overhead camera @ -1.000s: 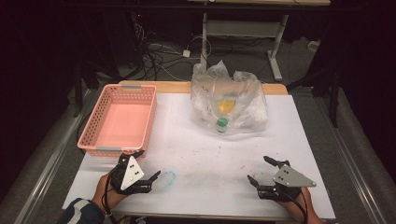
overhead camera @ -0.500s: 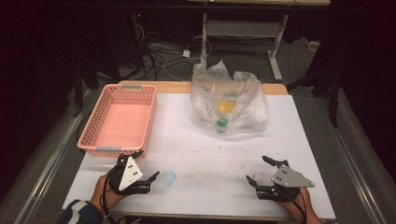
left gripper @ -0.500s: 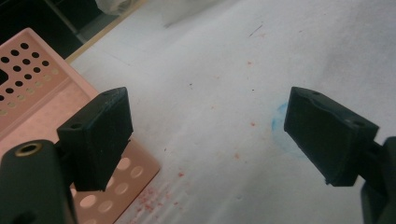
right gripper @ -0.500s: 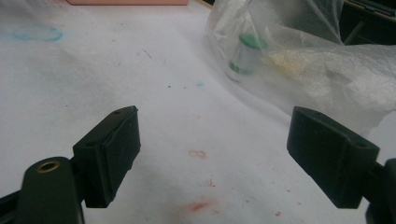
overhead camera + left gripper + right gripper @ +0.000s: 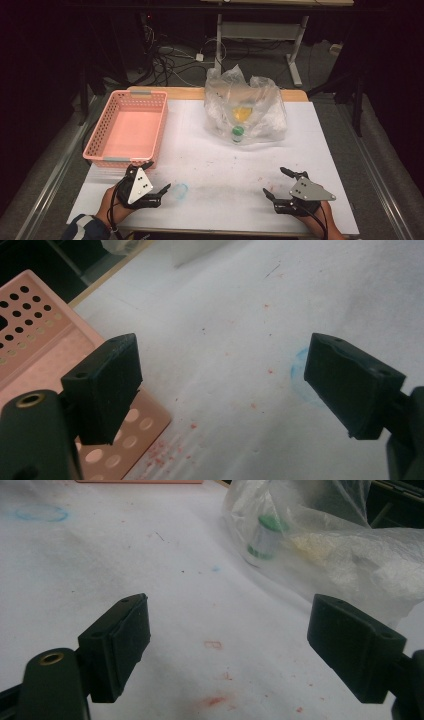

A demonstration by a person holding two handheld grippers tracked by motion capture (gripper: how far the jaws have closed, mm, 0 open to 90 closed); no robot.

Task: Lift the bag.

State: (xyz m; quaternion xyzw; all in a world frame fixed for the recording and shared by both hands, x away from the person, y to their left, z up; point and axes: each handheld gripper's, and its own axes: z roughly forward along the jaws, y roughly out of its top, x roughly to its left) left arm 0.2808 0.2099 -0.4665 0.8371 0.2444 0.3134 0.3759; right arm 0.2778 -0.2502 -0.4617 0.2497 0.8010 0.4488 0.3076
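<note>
1. Starting at the left, the pink basket [image 5: 129, 129] sits empty at the table's left side, so you have a place to drop things in.
2. Your left gripper [image 5: 154, 176] rests just in front of the basket, jaws wide apart, holding nothing.
3. The clear plastic bag [image 5: 246, 107] lies at the back middle, well apart from both grippers. A green-capped bottle [image 5: 238, 134] and something yellow sit inside it.
4. Your right gripper [image 5: 276, 182] waits near the front right, jaws apart too, pointing toward the bag, ready to reach it.
</note>
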